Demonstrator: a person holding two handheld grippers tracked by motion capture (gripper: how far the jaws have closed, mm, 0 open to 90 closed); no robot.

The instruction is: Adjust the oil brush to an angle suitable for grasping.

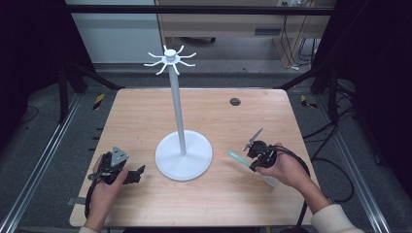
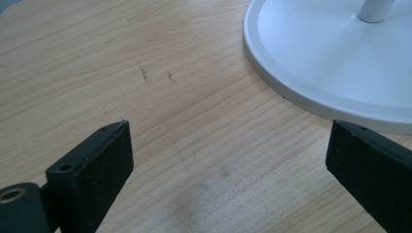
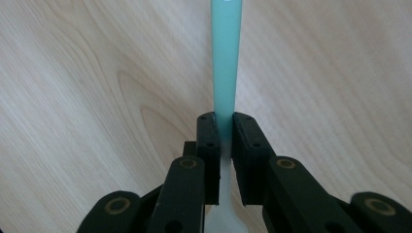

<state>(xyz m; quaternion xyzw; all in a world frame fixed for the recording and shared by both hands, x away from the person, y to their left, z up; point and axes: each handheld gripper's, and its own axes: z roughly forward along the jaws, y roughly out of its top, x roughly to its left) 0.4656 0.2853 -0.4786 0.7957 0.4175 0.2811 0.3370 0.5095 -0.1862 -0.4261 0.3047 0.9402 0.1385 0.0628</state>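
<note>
On the wooden table [image 1: 145,111], at about eight o'clock from the white stand [image 1: 183,154], the left gripper [image 1: 127,174] lies low in the person's left hand [image 1: 104,191]. In the left gripper view its jaws stand wide apart with bare wood between them, and the stand's round base [image 2: 335,63] curves past at one o'clock, just beyond the far jaw. Nothing is held there.

The stand itself sits mid-table, its thin pole rising to a crown of small hooks [image 1: 170,59] at twelve o'clock — all of them bare.

At about three o'clock from the base, the right gripper [image 1: 252,154] is held in the right hand [image 1: 284,167]. Its jaws are clamped on a teal-handled utensil [image 3: 226,58]. In the right gripper view the handle runs straight up toward twelve o'clock from between the two pads, which press on it from either side; below the pads the utensil turns pale and widens toward six o'clock. From above, the teal handle [image 1: 238,158] juts out toward the stand's base — near it, not touching — while the pale end shows under the hand.
</note>
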